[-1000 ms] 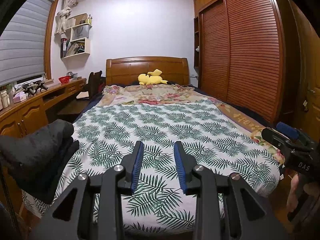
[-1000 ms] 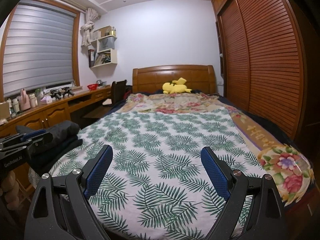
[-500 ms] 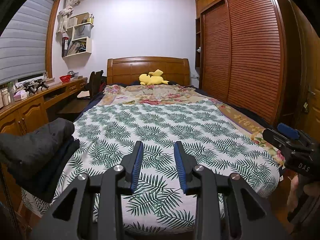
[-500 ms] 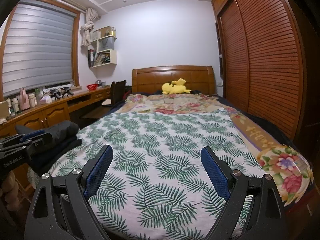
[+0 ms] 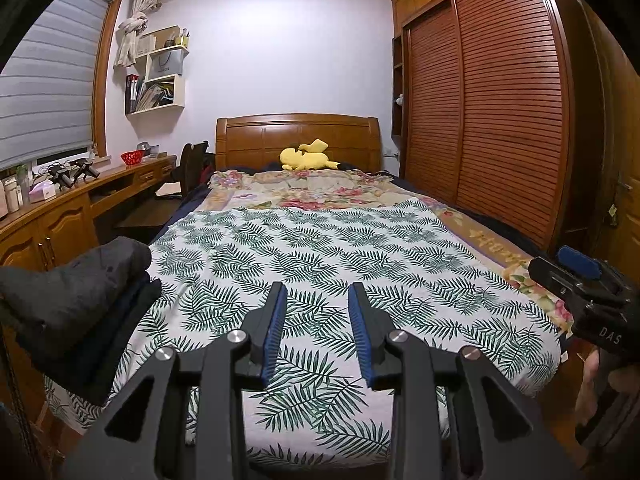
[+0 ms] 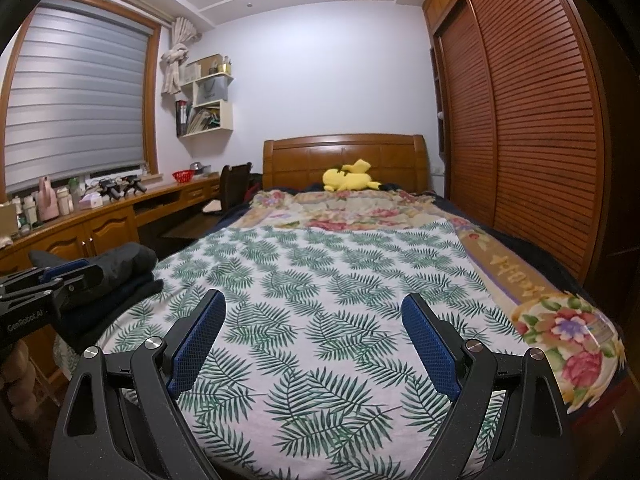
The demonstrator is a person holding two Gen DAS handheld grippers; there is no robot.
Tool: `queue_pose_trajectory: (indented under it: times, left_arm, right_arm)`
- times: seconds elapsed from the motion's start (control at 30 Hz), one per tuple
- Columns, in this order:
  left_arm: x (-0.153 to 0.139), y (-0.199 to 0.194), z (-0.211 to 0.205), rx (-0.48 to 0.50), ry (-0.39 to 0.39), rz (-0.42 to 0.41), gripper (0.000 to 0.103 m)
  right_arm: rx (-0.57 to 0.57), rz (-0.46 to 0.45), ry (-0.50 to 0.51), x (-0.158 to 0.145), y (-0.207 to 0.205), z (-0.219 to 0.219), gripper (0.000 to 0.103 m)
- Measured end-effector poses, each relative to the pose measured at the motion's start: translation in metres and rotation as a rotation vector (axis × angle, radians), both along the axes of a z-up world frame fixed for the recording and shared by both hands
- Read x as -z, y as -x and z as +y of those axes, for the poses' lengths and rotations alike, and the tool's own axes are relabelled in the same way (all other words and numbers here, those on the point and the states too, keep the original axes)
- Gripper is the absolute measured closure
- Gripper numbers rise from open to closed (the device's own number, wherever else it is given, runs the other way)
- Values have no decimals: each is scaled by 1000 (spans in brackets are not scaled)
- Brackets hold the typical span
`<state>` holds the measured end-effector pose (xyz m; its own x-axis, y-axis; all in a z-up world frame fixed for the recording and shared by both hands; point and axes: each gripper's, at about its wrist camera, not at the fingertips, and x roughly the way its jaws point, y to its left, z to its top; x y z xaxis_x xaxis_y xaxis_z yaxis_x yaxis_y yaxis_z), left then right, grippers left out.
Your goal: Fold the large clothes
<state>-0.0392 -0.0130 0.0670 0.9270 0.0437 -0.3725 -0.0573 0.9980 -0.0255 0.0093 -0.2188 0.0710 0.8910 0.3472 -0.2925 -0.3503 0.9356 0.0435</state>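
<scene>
Both grippers hang over the bed's (image 5: 320, 248) foot: left gripper (image 5: 316, 300) partly apart, right gripper (image 6: 314, 308) spread wide, both holding nothing. Dark clothes (image 5: 80, 292), maybe folded, sit at the bed's left edge.

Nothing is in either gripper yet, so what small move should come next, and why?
Probably swing the left gripper toward the dark clothes pile at the bed's near left corner and open it wider. Both grippers are empty; the right gripper is wide open, and the leaf-print sheet in front has no garment laid out for folding.
</scene>
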Motion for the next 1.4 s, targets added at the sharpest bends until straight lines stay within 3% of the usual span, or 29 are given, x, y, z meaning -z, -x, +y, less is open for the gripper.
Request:
queue_pose_trajectory:
  times: [1.4]
  left_arm:
    - [-2,1,2,-2,-5,-6,72]
  right_arm:
    - [1,0,3,1,-2,1,12]
